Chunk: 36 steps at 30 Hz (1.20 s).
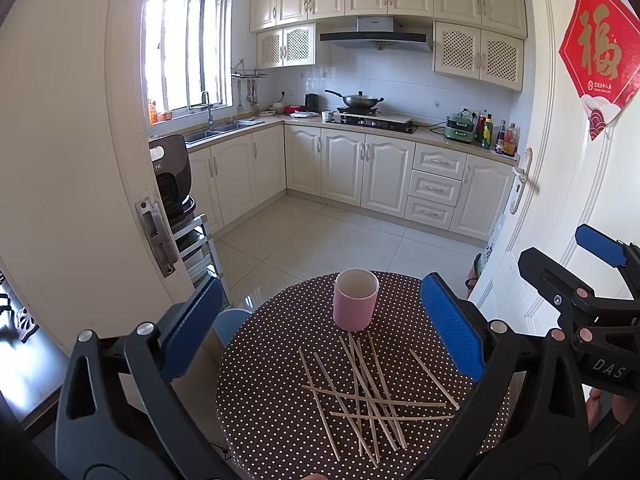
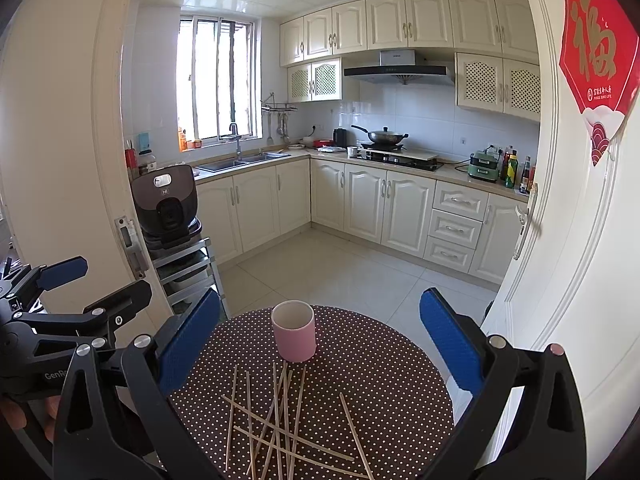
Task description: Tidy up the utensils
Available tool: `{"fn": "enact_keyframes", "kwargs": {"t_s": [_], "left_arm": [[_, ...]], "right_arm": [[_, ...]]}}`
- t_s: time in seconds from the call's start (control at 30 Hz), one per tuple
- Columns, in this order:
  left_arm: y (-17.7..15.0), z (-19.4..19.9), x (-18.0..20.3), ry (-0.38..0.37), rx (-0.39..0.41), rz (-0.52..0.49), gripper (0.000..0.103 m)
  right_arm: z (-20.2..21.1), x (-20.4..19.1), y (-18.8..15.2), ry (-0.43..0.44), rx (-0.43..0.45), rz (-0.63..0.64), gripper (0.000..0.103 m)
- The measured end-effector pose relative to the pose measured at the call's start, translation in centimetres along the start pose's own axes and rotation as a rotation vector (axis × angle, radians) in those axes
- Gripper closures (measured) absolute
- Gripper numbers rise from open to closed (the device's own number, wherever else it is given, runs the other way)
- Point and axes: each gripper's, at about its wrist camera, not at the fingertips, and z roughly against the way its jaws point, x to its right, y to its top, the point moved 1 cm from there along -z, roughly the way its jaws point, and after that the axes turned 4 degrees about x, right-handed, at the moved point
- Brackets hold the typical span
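Chopsticks [image 1: 366, 396] loose on table [image 1: 280, 420] w/ pink cup [image 1: 355, 299], betw. wide-apart fingers of left gripper [image 1: 322, 322] & right gripper [image 2: 320, 344]

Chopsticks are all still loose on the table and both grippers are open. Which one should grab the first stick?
Probably the right gripper. One chopstick lies apart on the pile's right side, nearest it and easy to isolate. The left gripper faces the tangled chopstick pile. The pink cup stands upright beyond, within either's line.
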Motion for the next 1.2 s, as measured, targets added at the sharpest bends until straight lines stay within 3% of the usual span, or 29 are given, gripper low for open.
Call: {"fn": "enact_keyframes", "kwargs": {"t_s": [1.2], "left_arm": [[0.06, -0.02, 0.02, 0.002, 0.005, 0.003, 0.006]], "right_arm": [[-0.08, 0.24, 0.20, -0.004, -0.010, 0.000, 0.007]]}}
